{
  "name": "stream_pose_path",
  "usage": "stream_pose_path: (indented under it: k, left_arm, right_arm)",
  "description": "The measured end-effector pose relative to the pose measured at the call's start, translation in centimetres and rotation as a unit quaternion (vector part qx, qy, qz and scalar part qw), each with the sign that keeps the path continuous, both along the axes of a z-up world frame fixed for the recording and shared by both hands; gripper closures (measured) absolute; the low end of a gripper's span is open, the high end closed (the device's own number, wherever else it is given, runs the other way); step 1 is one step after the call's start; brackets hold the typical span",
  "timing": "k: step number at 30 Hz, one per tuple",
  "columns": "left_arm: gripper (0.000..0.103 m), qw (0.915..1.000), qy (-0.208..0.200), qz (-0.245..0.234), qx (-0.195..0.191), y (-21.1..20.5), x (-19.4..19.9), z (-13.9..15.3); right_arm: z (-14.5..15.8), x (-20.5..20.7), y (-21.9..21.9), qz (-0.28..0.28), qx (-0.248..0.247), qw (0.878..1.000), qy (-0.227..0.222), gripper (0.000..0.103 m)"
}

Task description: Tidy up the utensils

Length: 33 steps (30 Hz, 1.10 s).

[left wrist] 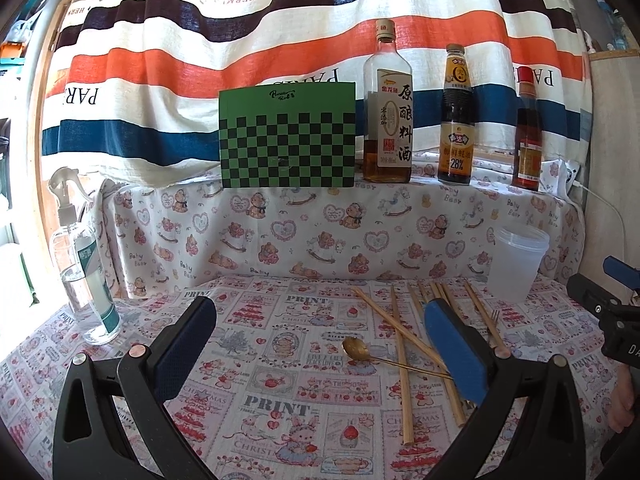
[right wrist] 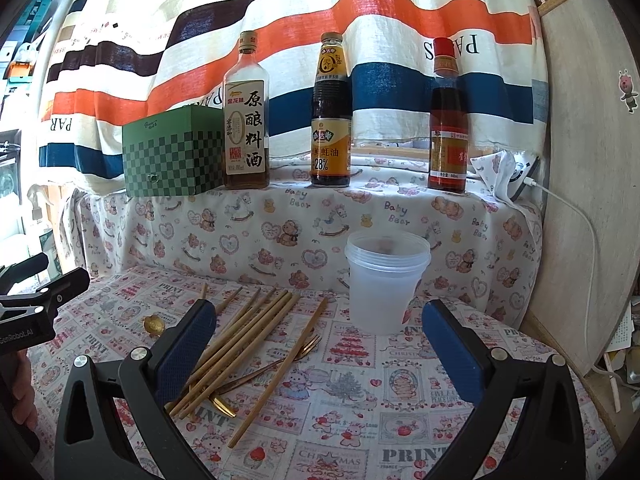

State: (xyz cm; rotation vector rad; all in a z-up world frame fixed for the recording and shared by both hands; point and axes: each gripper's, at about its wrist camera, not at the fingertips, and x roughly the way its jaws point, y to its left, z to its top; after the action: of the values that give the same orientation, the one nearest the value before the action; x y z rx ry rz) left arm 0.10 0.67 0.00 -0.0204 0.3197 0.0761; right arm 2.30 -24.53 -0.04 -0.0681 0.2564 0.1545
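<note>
Several bamboo chopsticks (left wrist: 402,364) lie loose on the printed tablecloth, with a gold spoon (left wrist: 354,349) and a gold fork (left wrist: 493,322) among them. They show in the right wrist view as chopsticks (right wrist: 248,340), fork (right wrist: 304,350) and spoon bowl (right wrist: 153,325). A clear plastic cup (right wrist: 385,282) stands upright behind them, also in the left wrist view (left wrist: 518,262). My left gripper (left wrist: 320,344) is open and empty above the cloth, left of the utensils. My right gripper (right wrist: 320,344) is open and empty, between the chopsticks and the cup.
On the raised ledge stand a green checkered box (left wrist: 287,136), a cooking wine bottle (left wrist: 387,120), an oyster sauce bottle (left wrist: 456,124) and a red-capped bottle (left wrist: 527,136). A spray bottle (left wrist: 86,268) stands at far left. A white cable (right wrist: 592,248) hangs at right.
</note>
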Motion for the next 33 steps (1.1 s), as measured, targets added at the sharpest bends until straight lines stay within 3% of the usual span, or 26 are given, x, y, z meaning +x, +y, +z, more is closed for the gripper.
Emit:
stream_pose_path:
  k: [15,29,33]
  left_arm:
    - [0.0,0.9996,0.01,0.003,-0.026,1.0,0.4,-0.1]
    - [0.0,0.9998,-0.018,-0.01,-0.001,0.0,-0.7,0.2]
    - [0.006,0.9998,-0.009,-0.014,-0.009,0.2,-0.4,0.2]
  right_arm:
    - [0.1,-0.1,0.4,0.014,-0.001,1.0,-0.002,0.0]
    - [0.1,-0.6,0.8,0.035,0.002,0.999,0.002,0.0]
    - [0.0,-0.5,0.8,0.033,0.002,0.999,0.009,0.008]
